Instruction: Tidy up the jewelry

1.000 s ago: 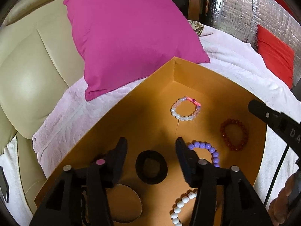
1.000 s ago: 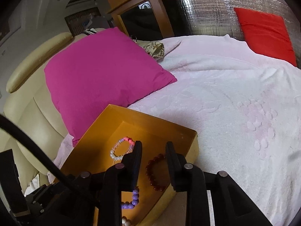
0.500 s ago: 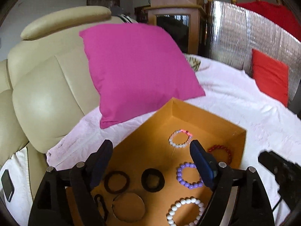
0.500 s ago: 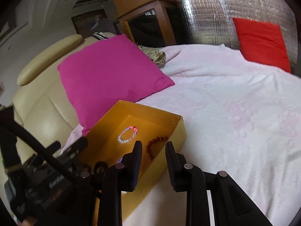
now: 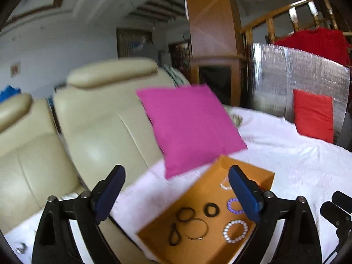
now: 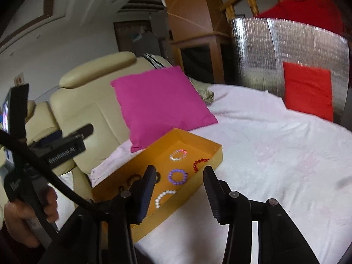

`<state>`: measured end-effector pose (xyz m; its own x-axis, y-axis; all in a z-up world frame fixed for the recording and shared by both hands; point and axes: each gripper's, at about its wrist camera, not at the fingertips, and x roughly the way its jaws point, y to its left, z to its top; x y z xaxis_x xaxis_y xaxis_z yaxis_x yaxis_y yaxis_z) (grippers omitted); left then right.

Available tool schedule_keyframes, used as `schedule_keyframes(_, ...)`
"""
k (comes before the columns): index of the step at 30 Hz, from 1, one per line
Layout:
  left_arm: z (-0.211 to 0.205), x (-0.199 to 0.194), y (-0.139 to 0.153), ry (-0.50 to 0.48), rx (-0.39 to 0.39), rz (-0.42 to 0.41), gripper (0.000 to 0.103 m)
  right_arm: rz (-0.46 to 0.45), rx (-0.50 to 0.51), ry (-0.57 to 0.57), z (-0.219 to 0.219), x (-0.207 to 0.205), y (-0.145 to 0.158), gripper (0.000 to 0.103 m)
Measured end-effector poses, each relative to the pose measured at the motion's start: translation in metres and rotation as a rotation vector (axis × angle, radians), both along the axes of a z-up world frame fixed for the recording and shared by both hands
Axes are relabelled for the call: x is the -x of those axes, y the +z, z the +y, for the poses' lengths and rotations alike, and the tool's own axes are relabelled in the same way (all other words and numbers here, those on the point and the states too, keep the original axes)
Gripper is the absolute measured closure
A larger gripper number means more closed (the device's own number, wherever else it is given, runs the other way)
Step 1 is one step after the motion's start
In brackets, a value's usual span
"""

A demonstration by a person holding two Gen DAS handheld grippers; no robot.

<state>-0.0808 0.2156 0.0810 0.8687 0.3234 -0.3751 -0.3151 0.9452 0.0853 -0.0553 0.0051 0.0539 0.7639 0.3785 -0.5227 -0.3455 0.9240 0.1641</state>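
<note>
Jewelry sits laid out in the orange tray [image 6: 216,154] on the white bedspread [image 6: 275,158], right by the magenta pillow [image 6: 160,101]: a white bead bracelet [image 5: 235,231], a purple one [image 6: 177,176], a dark red one [image 6: 199,162], a pale pink-accented one [image 6: 178,155], plus black hair ties [image 5: 211,209] and a thin wire hoop [image 5: 197,228]. Both tools are up and off the tray, empty-handed! The left gripper [image 5: 177,194] has its jaws opening very wide with nothing between them; the right gripper [image 6: 179,192] is opening too, and it carries nothing either, the beads seen through its gap lying down in the tray. So where's the danger? That tray rests on soft bedding, and a clumsy descent onto its low wall could tip it and scatter everything. The wire hoop overlaps a black hair tie, so a careless pinch might drag both. Beads could roll, and the views are blurred, so aim could suffer. The left hand [image 6: 28,217] grips its handle near the trailing cable [image 6: 50,176], a possible snag on the tray's near end.
</note>
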Motion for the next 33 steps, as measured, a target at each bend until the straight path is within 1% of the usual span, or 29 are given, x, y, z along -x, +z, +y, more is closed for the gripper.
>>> schedule_keyframes(3, -0.002, 0.035, 0.021, 0.016, -0.061, -0.048, 0.003, -0.030, 0.005, 0.012, 0.003, 0.028, 0.020, 0.053)
schedule_keyframes(5, -0.003, 0.054, 0.031, 0.024, -0.075, -0.061, 0.003, -0.042, 0.006, 0.011, 0.003, 0.045, 0.030, 0.047)
schedule_keyframes(6, -0.004, 0.064, 0.035, 0.020, -0.079, -0.065, 0.003, -0.046, 0.006, 0.011, 0.003, 0.055, 0.036, 0.046)
schedule_keyframes(9, -0.008, 0.083, 0.044, 0.011, -0.085, -0.059, 0.003, -0.059, 0.034, 0.008, 0.007, 0.081, 0.045, 0.043)
schedule_keyframes(11, -0.012, 0.094, 0.047, 0.004, -0.092, -0.038, 0.003, -0.063, 0.062, -0.007, 0.009, 0.099, 0.049, 0.041)
schedule_keyframes(16, -0.025, 0.116, 0.051, -0.021, -0.106, -0.020, 0.003, -0.053, 0.058, -0.047, 0.008, 0.128, 0.053, 0.039)
schedule_keyframes(20, -0.025, 0.128, 0.054, -0.026, -0.083, -0.020, 0.003, -0.042, 0.052, -0.071, 0.006, 0.138, 0.056, 0.038)
schedule_keyframes(22, -0.025, 0.132, 0.055, -0.020, -0.084, -0.022, 0.003, -0.044, 0.054, -0.071, 0.007, 0.141, 0.057, 0.038)
schedule_keyframes(26, -0.026, 0.133, 0.057, -0.016, -0.092, -0.025, 0.003, -0.041, 0.049, -0.072, 0.009, 0.142, 0.056, 0.038)
schedule_keyframes(33, -0.026, 0.130, 0.053, -0.021, -0.085, -0.005, 0.003, -0.028, 0.050, -0.073, 0.013, 0.138, 0.052, 0.037)
